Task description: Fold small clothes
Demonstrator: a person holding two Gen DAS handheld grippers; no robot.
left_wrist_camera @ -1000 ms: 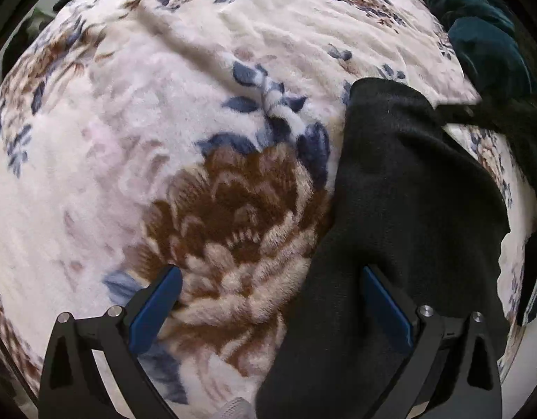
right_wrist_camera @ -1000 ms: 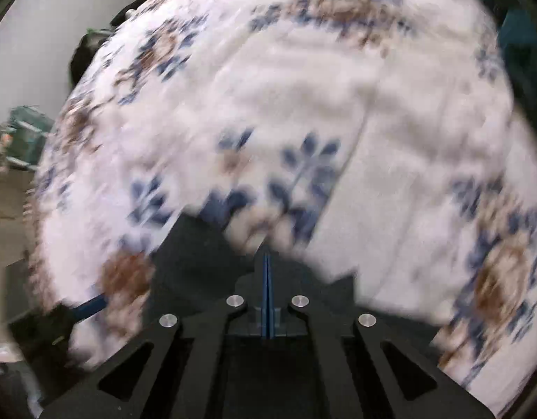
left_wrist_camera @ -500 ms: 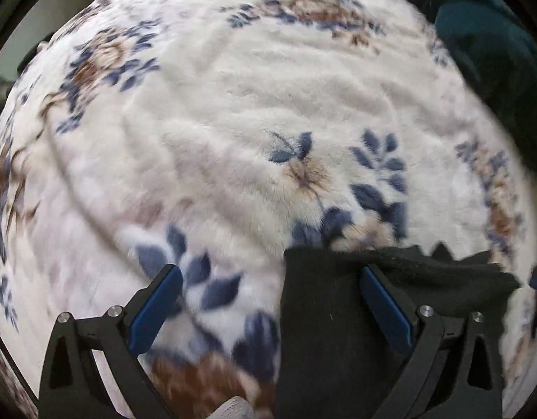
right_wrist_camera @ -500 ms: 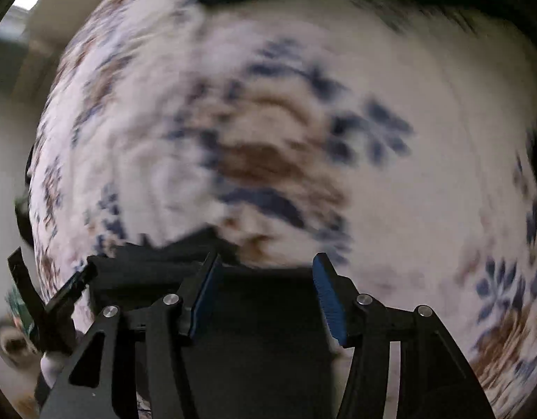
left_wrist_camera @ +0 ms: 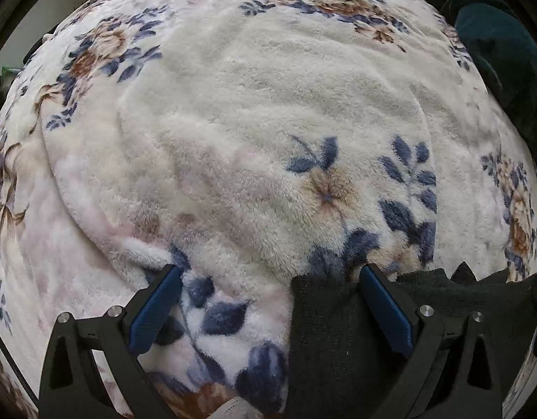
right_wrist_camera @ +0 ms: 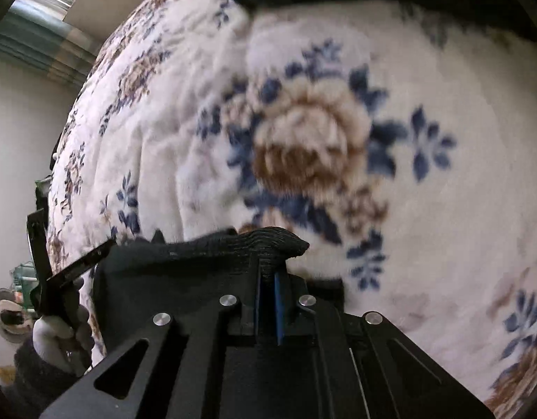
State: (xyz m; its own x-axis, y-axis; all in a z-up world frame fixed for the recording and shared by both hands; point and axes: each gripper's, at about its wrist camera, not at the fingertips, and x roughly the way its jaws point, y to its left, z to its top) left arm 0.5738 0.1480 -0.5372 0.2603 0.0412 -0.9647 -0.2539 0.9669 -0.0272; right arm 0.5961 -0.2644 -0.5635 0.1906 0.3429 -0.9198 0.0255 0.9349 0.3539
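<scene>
right tongs reclosed on black garment | left tongs spread

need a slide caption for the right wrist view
Right tool pinches the ribbed edge of a black garment above a floral fleece blanket.

We look from the left wrist camera steeply down, close over a floral blanket. Our right wrist camera sits lower, facing across that blanket towards a wall. Both views share the blanket and a black garment on it.
</scene>
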